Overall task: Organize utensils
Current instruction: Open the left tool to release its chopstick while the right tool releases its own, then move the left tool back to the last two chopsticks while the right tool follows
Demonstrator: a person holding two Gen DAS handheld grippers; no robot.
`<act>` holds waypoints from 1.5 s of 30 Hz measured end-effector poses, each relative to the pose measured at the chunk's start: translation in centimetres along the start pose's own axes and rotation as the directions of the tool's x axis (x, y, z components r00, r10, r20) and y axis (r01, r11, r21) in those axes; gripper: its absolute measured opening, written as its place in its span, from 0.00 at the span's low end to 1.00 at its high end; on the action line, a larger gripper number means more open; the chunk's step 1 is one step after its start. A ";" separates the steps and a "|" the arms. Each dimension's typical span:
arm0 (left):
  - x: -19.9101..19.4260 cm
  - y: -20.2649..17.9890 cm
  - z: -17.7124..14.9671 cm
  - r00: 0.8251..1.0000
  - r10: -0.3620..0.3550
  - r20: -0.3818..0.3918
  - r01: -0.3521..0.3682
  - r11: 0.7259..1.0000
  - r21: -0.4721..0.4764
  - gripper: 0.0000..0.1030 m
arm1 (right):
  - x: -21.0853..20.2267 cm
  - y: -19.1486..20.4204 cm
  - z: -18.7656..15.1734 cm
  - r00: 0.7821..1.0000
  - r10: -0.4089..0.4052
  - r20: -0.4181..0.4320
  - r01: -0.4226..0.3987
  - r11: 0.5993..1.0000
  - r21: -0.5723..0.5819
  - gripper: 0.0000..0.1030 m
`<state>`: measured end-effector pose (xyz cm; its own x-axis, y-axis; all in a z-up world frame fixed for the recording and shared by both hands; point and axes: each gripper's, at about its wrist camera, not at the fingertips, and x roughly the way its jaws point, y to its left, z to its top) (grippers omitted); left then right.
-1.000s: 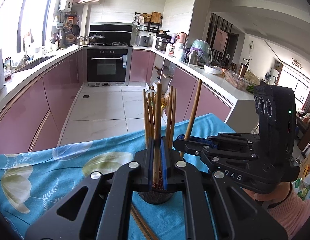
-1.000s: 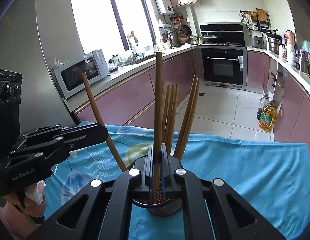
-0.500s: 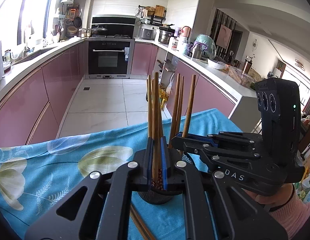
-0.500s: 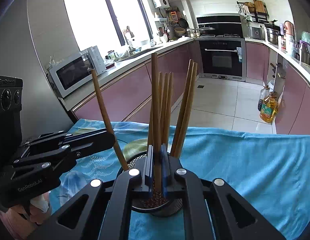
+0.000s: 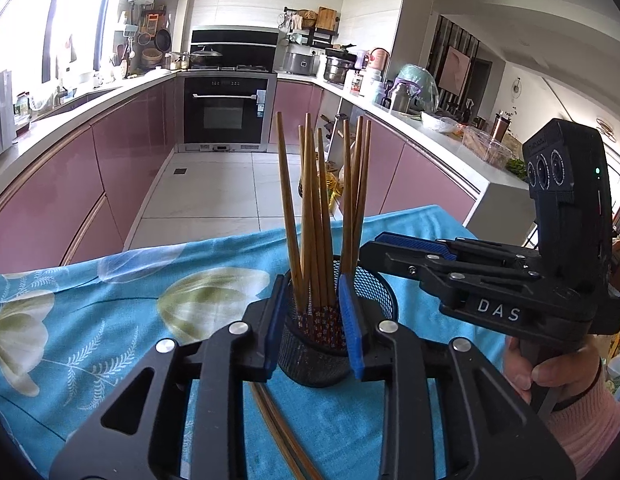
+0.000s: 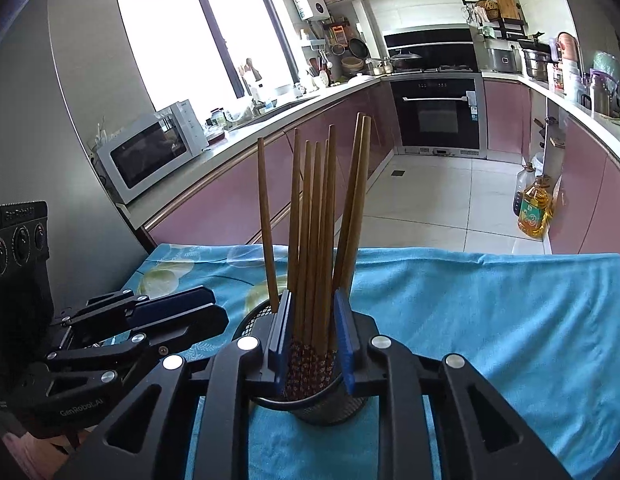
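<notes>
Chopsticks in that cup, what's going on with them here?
A person with a handheld gripper in each hand is sorting chopsticks into a black mesh cup on a blue cloth. The left gripper and right gripper have just been opening, letting go of chopsticks that now stand in the cup. More chopsticks still lie on the cloth.

Microwave, oven (oil bottle, perhaps)
</notes>
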<state>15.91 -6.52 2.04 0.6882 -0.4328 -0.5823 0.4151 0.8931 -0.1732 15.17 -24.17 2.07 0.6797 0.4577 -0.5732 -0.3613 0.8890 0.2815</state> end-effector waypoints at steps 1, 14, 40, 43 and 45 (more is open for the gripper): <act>-0.2 0.1 -0.2 1.000 0.006 0.005 -0.006 1.000 -0.002 0.34 | -0.3 0.1 -0.1 1.000 0.002 0.004 -0.002 1.000 -0.003 0.24; -4.1 2.2 -6.0 0.992 0.126 0.017 -0.125 0.992 -0.013 0.71 | -3.8 3.5 -4.5 0.996 0.083 -0.022 -0.085 0.989 -0.121 0.38; -2.6 4.8 -15.6 0.967 0.190 -0.173 -0.206 0.975 -0.082 0.76 | 2.3 8.8 -14.4 0.957 -0.022 -0.289 -0.050 0.969 -0.242 0.42; -2.5 4.7 -15.6 0.967 0.186 -0.176 -0.202 0.976 -0.077 0.76 | 2.1 8.5 -14.4 0.956 -0.023 -0.291 -0.050 0.970 -0.239 0.42; -2.4 4.5 -15.6 0.967 0.181 -0.178 -0.196 0.978 -0.073 0.76 | 2.1 8.3 -14.3 0.955 -0.023 -0.295 -0.049 0.971 -0.233 0.42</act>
<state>6.86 0.47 -9.75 0.6351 -0.2355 -0.7356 0.2276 0.9672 -0.1130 4.45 -16.06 -7.80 0.4693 0.4126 -0.7808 -0.5326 0.8375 0.1225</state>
